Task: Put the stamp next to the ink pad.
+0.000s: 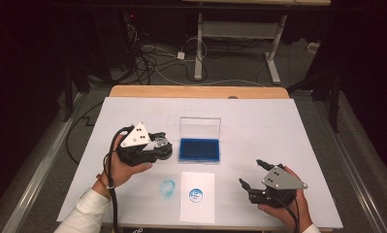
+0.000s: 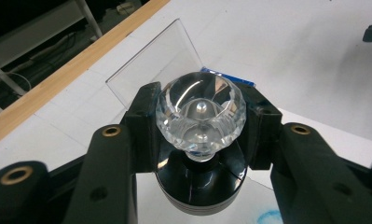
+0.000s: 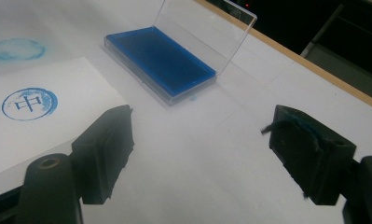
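Note:
My left gripper (image 1: 161, 145) is shut on a stamp (image 2: 200, 116) with a clear faceted knob and a round black base, held above the table just left of the ink pad. The blue ink pad (image 1: 199, 149) lies in its case with the clear lid (image 1: 200, 126) standing upright behind it. A white sheet (image 1: 197, 196) near the front edge bears a round blue stamp print (image 1: 196, 195). A smeared blue ring (image 1: 167, 187) marks the table cover left of the sheet. My right gripper (image 1: 251, 174) stands open and empty over bare table at the right of the sheet.
The white table cover (image 1: 288, 131) spreads over a wooden table whose edge (image 1: 196, 91) shows at the back. Beyond the table are floor cables and the legs of another desk. The right gripper's cable trails toward the front edge.

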Tool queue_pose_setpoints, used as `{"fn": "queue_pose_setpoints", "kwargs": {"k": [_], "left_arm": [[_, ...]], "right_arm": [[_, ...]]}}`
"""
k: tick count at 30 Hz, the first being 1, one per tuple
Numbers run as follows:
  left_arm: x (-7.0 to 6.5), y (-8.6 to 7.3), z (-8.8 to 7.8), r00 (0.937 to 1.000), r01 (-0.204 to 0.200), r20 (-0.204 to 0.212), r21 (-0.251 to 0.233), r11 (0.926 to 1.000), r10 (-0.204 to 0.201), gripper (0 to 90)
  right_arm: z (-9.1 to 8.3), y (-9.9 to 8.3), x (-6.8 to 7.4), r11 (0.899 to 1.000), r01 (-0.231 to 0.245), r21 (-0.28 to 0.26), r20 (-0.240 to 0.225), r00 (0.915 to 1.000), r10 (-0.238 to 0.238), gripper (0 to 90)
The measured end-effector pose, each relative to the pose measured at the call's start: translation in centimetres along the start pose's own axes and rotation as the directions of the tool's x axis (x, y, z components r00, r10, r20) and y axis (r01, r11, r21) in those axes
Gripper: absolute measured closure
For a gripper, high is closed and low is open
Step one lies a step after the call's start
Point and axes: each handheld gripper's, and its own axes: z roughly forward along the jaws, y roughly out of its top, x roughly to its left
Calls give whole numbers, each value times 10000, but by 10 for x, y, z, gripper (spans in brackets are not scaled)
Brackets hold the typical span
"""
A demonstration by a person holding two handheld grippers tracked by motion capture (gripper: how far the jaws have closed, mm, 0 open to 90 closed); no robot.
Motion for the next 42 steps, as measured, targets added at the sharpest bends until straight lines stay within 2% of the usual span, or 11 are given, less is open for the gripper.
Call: {"fn": "queue_pose_setpoints", "kwargs": {"k": [2, 12, 17, 19, 24, 28, 38, 42], "left_arm": [[5, 0, 0, 9998, 52, -174, 67, 10000, -51, 543], [22, -4, 13, 9987, 368, -364, 467, 9982, -351, 543], [28, -5, 27, 9980, 470, -465, 875, 9951, -431, 542], [31, -6, 34, 9981, 540, -350, 974, 9938, -508, 542], [34, -6, 50, 9975, 522, -537, 1380, 9891, -452, 542], [40, -10, 60, 9963, 682, -631, 1566, 9853, -590, 542], [49, -20, 78, 9926, 1138, -610, 1631, 9800, -1051, 542], [48, -22, 86, 9920, 1154, -713, 1775, 9773, -1042, 542]], "right_arm": [[1, 0, 0, 10000, -45, 15, -11, 10000, 45, 220], [4, -2, 2, 9998, 110, 140, -44, 9999, -109, 221], [2, -2, 2, 9999, 47, 103, -26, 10000, -46, 222], [2, -2, 2, 9999, 94, 104, -46, 9999, -93, 222], [4, -3, 3, 9997, 130, 187, -119, 9998, -127, 222], [5, -4, 4, 9995, 179, 241, -157, 9997, -175, 223], [6, -4, 4, 9993, 190, 315, -174, 9997, -184, 224], [6, -4, 4, 9992, 208, 339, -174, 9996, -203, 225]]}}
